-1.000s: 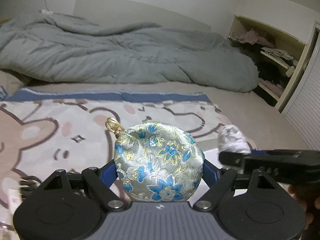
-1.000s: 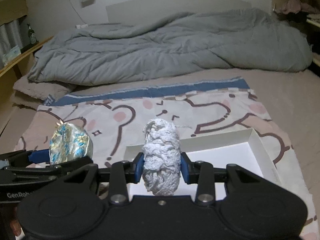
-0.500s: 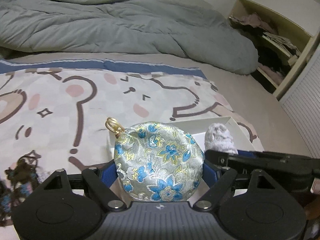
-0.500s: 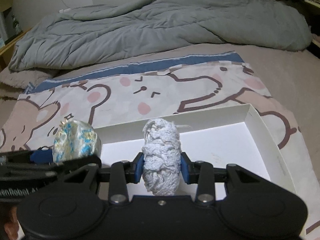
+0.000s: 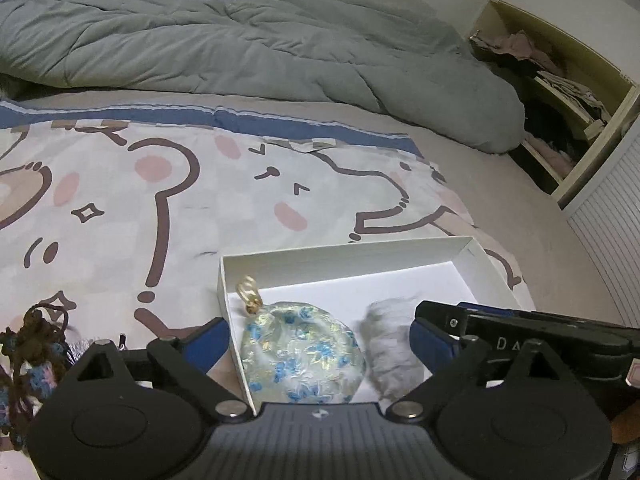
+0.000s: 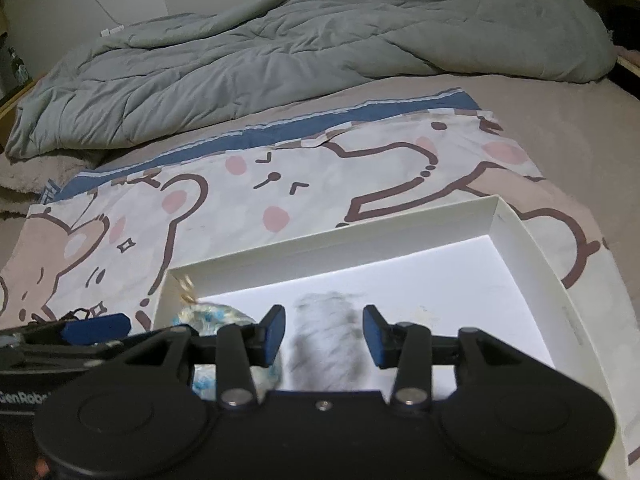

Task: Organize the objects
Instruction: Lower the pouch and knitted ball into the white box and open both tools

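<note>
Now, left wrist view: the left gripper (image 5: 320, 340) has just been spreading its jaws, and they stand wide, clear of the floral pouch (image 5: 302, 354).
Pouch: a second ago pinched between the blue pads, it now lies blurred in the near left corner of the white box (image 5: 360, 256), its gold loop (image 5: 249, 299) pointing far.
Bundle: the grey-white yarn bundle (image 5: 394, 350) sits just right of the pouch, inside the box.
Left edge: a brown tangle of yarn (image 5: 34, 344) lies on the bear-print sheet (image 5: 160, 184).
Far side: a grey duvet (image 5: 240, 40) is heaped across the bed.
Right wrist view: the right gripper (image 6: 324, 332) has also just been opening; its pads stand apart from the yarn bundle (image 6: 326, 344), which earlier was squeezed between them.
Bundle here: blurred, between the jaws, over the white box (image 6: 516, 232) floor.
Pouch here: the floral pouch (image 6: 208, 316) shows at the box's near left, with the left gripper (image 6: 96, 324) beside it.
</note>
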`<action>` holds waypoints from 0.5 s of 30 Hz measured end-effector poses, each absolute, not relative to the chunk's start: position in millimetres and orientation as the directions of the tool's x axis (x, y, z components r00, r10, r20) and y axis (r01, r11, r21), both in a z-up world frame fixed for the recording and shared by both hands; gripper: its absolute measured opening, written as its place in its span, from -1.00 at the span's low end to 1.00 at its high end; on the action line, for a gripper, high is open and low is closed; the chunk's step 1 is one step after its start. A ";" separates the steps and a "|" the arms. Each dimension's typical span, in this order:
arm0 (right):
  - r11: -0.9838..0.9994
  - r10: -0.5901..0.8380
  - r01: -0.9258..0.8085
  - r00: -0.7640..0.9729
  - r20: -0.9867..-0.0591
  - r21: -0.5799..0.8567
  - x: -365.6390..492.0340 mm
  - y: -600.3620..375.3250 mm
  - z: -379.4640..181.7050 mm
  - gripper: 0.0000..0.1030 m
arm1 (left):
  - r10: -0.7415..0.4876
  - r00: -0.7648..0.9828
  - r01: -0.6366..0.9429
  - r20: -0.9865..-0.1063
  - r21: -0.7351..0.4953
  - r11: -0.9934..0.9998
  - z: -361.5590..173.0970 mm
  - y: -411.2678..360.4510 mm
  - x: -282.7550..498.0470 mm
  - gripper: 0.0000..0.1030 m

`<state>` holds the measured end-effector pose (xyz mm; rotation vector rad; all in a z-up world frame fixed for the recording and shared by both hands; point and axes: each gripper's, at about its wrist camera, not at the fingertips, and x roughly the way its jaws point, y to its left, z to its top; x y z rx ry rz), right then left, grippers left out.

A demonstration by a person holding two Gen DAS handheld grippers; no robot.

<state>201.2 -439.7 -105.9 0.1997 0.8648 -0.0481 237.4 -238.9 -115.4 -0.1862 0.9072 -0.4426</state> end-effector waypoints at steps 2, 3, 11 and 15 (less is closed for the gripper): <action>0.980 0.035 0.128 0.647 -0.762 0.154 200.5 -440.0 -105.3 -0.15 | -0.441 0.532 0.285 -0.723 -0.337 0.897 -114.4 -239.4 236.4 0.87; 0.979 0.031 0.133 0.646 -0.763 0.152 199.8 -440.6 -105.0 -0.15 | -0.439 0.532 0.284 -0.724 -0.336 0.898 -113.7 -239.1 236.0 0.87; 0.979 0.013 0.145 0.649 -0.761 0.140 190.1 -440.2 -97.5 -0.15 | -0.425 0.550 0.256 -0.719 -0.338 0.905 -100.0 -228.5 229.3 0.87; 0.981 0.008 0.142 0.660 -0.751 0.135 182.1 -438.1 -87.4 -0.15 | -0.410 0.573 0.252 -0.709 -0.324 0.912 -86.6 -221.7 220.9 0.87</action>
